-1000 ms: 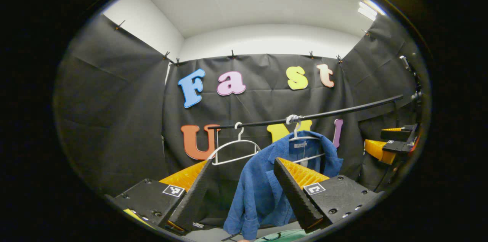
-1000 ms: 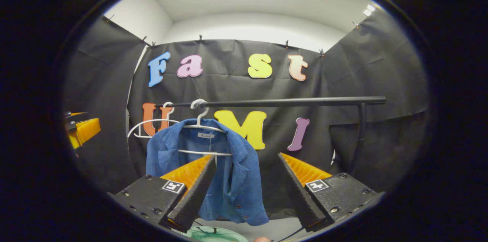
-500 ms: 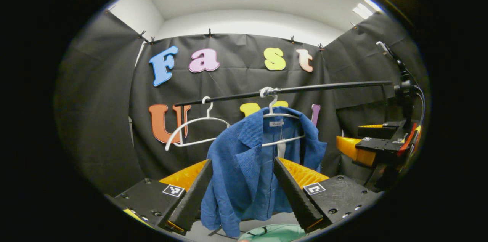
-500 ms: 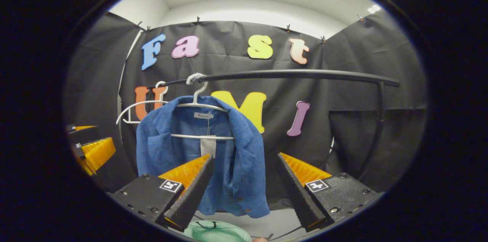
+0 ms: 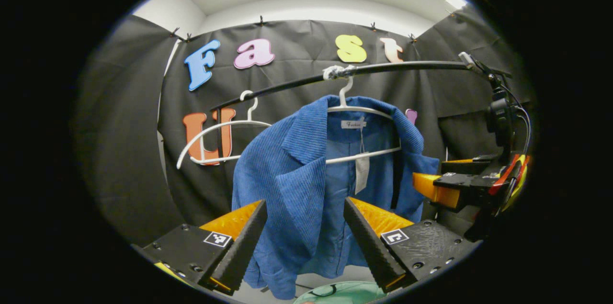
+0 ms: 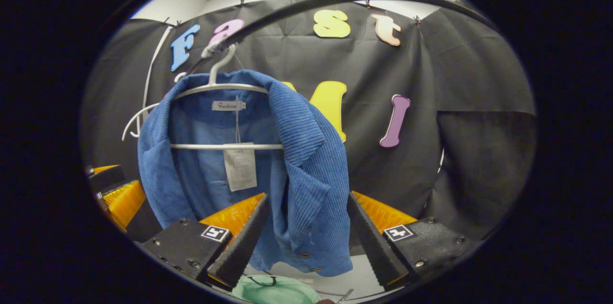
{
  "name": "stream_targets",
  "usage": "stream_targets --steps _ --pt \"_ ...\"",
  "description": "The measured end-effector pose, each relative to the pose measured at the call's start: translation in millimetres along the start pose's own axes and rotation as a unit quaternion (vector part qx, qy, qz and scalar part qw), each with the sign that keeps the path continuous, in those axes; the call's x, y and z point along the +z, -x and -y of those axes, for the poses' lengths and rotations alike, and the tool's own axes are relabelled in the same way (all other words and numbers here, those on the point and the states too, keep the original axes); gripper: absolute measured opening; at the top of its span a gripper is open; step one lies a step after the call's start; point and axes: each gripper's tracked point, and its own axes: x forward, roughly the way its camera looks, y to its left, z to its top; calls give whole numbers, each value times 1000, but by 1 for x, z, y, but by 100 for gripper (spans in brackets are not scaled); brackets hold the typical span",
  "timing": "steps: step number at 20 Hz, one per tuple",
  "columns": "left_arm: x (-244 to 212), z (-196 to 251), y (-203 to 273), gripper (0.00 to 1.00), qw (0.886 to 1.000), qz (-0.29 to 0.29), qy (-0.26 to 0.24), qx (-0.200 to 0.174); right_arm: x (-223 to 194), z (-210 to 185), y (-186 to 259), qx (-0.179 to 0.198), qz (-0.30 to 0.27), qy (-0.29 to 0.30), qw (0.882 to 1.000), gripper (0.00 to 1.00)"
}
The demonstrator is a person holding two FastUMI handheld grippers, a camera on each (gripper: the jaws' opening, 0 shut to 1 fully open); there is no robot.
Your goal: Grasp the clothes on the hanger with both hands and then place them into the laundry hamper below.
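One blue jacket [image 5: 297,189] is hanging on a white hanger [image 5: 357,110] from the black rail [image 5: 407,65], above one green hamper [image 6: 275,290]. A second hanger [image 5: 218,134] is hanging bare. Left gripper [image 5: 303,242] and right gripper [image 6: 306,237] are standing apart (nothing clamped), framing the fabric.

— How does the left gripper [image 5: 301,237] stand?

— Its two black fingers with orange backs rise from the bottom of the left gripper view, spread wide apart, clamping nothing.

— And the right gripper [image 6: 306,232]?

— The same at the bottom of the right gripper view: fingers splayed, gap unclosed. It also shows at the right edge of the left gripper view [image 5: 450,189], orange and black, pointing left, level.
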Motion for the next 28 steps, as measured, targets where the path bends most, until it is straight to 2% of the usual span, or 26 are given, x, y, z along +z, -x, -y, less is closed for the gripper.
stream_targets --steps 5,10,13,14,17,19,21,22,24,28 --pt "-23 1 -46 99 999 -35 6 33 -11 5 -40 18 -25 -21 999 100" --pt "-31 -11 -71 96 997 -40 17 68 -13 4 -62 32 -34 -34 998 98" --pt "-33 -11 -81 98 996 -41 36 66 -12 6 -69 35 -38 -33 998 94" --pt "-33 -14 -84 97 996 -43 42 70 -12 7 -71 35 -39 -34 998 88" --pt "-35 -18 -92 63 994 -58 62 71 -9 9 -70 44 -39 -37 998 75" --pt "-37 -17 -92 40 993 -69 65 63 -10 20 -70 38 -41 -31 998 58" --pt "-39 -27 -87 17 992 -74 65 79 -6 24 -67 42 -36 -35 998 45" --pt "-38 -27 -87 6 992 -76 75 74 -4 27 -67 42 -34 -39 998 34" --pt "-36 -22 -85 7 991 -77 94 58 -1 31 -68 44 -31 -48 997 21" --pt "-29 -29 -76 5 990 -73 108 52 2 35 -66 60 -34 -75 995 14"
